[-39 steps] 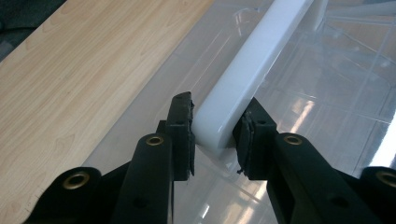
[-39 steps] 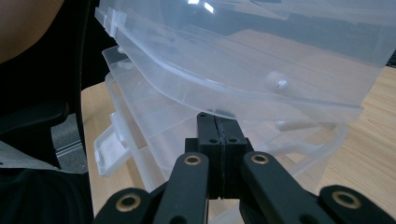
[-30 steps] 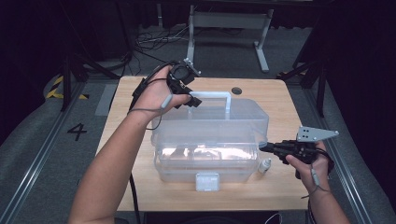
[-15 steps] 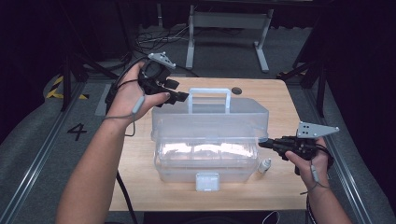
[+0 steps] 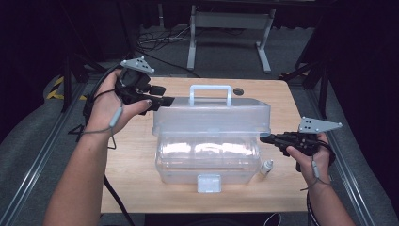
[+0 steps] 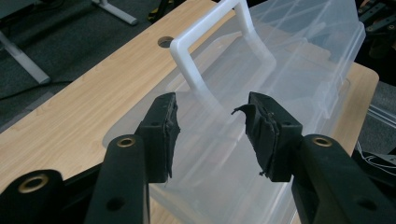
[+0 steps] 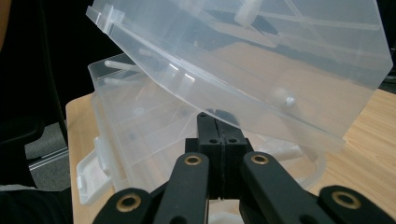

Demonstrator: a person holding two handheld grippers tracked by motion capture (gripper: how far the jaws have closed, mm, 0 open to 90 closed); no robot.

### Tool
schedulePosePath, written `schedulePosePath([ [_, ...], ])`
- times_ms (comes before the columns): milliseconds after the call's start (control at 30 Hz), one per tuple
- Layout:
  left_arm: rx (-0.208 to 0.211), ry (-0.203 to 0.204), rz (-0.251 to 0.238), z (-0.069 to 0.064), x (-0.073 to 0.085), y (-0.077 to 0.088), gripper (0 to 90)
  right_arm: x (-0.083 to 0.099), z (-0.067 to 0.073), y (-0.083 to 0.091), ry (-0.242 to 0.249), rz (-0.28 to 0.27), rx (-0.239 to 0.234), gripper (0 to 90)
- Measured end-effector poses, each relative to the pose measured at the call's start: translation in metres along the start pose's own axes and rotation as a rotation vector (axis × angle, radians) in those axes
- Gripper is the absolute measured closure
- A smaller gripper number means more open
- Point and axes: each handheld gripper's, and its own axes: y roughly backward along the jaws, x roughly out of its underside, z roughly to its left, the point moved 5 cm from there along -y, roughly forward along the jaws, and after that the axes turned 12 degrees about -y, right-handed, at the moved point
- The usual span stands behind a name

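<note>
A clear plastic storage box (image 5: 207, 157) with a white handle (image 5: 210, 89) sits mid-bench on the pale wooden bench (image 5: 136, 155), its lid (image 5: 211, 117) raised partway. The left tool (image 5: 162, 101), just beside the lid's left end, has been closing its jaws, which are spread with nothing between them. The right tool (image 5: 263, 139), pressed together, rests under the lid's right edge, near a small white bottle (image 5: 266, 166)

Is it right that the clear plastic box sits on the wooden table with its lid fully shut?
Not quite. The clear plastic box does sit on the wooden table, but its lid is raised, tilted above the base, as the right gripper view shows.
</note>
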Motion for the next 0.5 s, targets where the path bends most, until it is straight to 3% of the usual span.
schedulePosePath([
  [133, 0.009, -0.005, -0.012, -0.001, 0.006, 0.006, 57.8, -0.002, -0.001, -0.001, 0.007, 0.003, 0.006, 90.0],
  [200, -0.002, -0.018, -0.037, -0.003, 0.01, 0.011, 62.6, -0.003, -0.001, -0.003, 0.009, 0.005, 0.008, 90.0],
  [367, 0.036, -0.039, -0.089, -0.018, 0.02, 0.023, 85.3, -0.006, -0.002, -0.005, 0.01, 0.008, 0.013, 90.0],
  [500, 0.048, -0.048, -0.107, -0.029, 0.028, 0.027, 89.7, -0.008, -0.003, -0.006, 0.009, 0.003, 0.02, 90.0],
])
